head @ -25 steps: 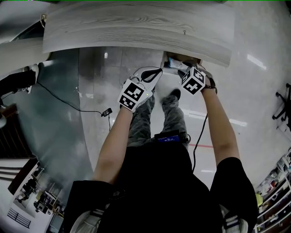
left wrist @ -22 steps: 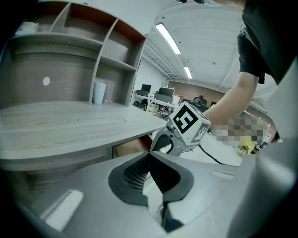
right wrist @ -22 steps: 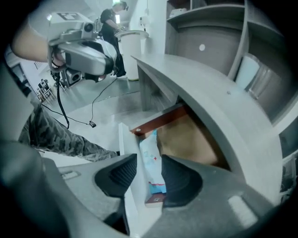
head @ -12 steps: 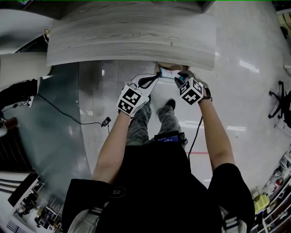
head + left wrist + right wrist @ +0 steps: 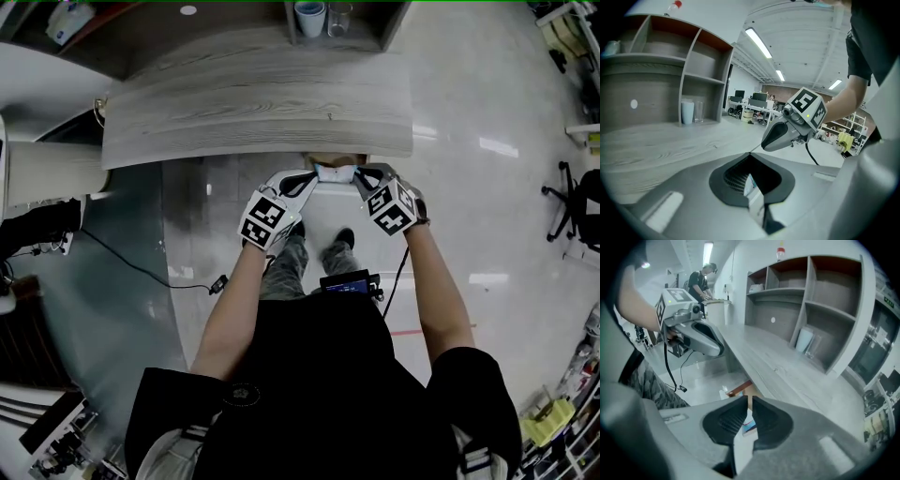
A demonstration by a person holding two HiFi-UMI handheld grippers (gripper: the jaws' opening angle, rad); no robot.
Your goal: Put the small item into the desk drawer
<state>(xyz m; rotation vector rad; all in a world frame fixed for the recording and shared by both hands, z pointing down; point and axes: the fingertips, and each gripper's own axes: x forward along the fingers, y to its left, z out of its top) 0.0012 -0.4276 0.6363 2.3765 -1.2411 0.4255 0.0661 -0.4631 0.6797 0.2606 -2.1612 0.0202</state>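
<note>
White packet (image 5: 335,172) pinched from both sides: left tongs (image 5: 750,157) clamped on one end, right tongs (image 5: 746,399) just closed further onto the other. At 12 o'clock, open brown drawer (image 5: 739,390) under the desk (image 5: 253,103), contents unclear. Farther at 12, shelf cubby (image 5: 834,333) holding cup (image 5: 805,340) and glass (image 5: 814,348).

Small item (image 5: 335,173) between left gripper (image 5: 309,179) and right gripper (image 5: 360,177), before desk (image 5: 234,103) edge (drawer (image 5: 330,158) beneath); cup (image 5: 309,17) at rear.

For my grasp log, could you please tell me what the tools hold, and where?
A small flat packet: the left tool pinches its left end; the right tool, jaws just closing, its right end.
</note>
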